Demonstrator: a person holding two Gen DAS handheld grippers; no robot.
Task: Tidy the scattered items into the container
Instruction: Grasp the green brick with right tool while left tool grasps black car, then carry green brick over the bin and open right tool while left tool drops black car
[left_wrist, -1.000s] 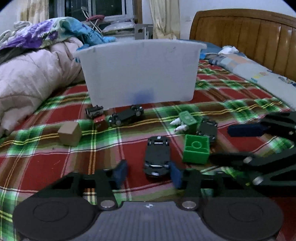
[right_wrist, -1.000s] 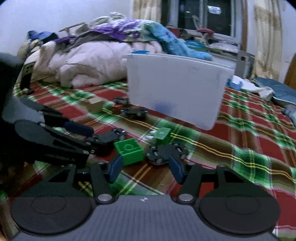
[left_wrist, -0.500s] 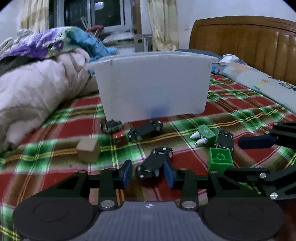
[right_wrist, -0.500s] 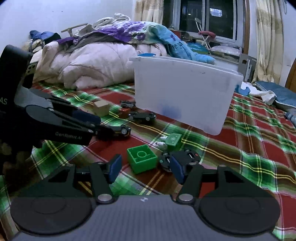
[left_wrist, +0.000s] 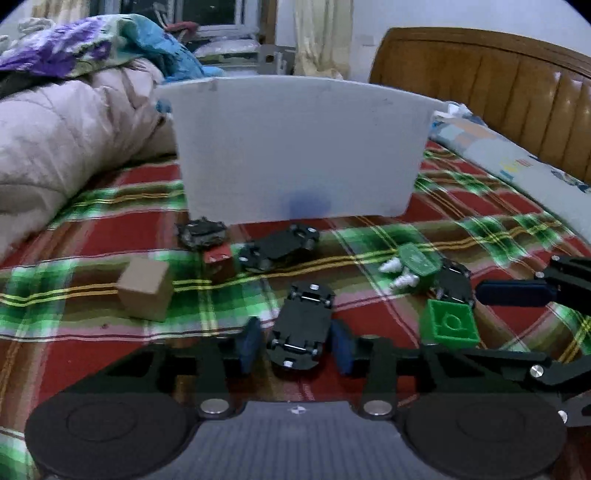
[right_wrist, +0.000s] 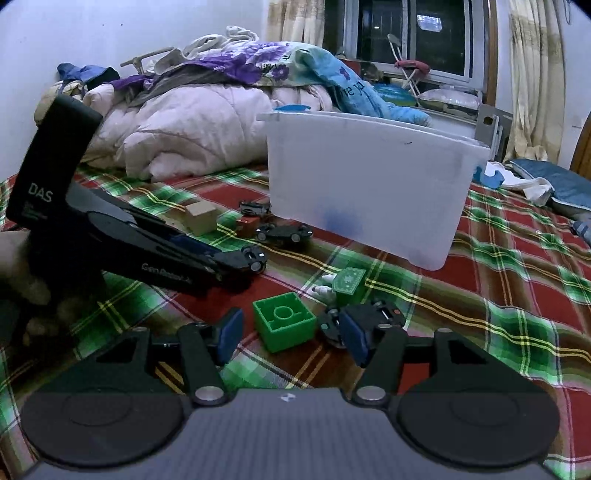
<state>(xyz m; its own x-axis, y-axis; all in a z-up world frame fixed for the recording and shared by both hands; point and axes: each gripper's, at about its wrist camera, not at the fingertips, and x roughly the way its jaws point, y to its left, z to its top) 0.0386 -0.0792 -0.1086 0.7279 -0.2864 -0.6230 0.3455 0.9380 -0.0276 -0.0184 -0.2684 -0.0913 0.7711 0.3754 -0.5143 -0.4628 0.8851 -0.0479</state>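
Held an upside-down black toy car (left_wrist: 301, 325) clamped between the blue pads of the left gripper (left_wrist: 297, 343), low over the plaid bedspread (left_wrist: 92, 332). Had the right gripper (right_wrist: 291, 336) spread wide, its jaws flanking a green building block (right_wrist: 284, 325) without touching it, the block resting on the bedspread. Found a dark toy car (right_wrist: 369, 317) just behind the right-hand pad, and a flat green piece with white pegs (left_wrist: 417, 262) near it. Found the white plastic bin (left_wrist: 295, 147) upright farther back on the bed, with a long black car (left_wrist: 279, 249), a small red block (left_wrist: 219, 258) and a small dark vehicle (left_wrist: 202, 232) scattered before its front wall. Spotted a cardboard cube (left_wrist: 146, 291) well left of these.
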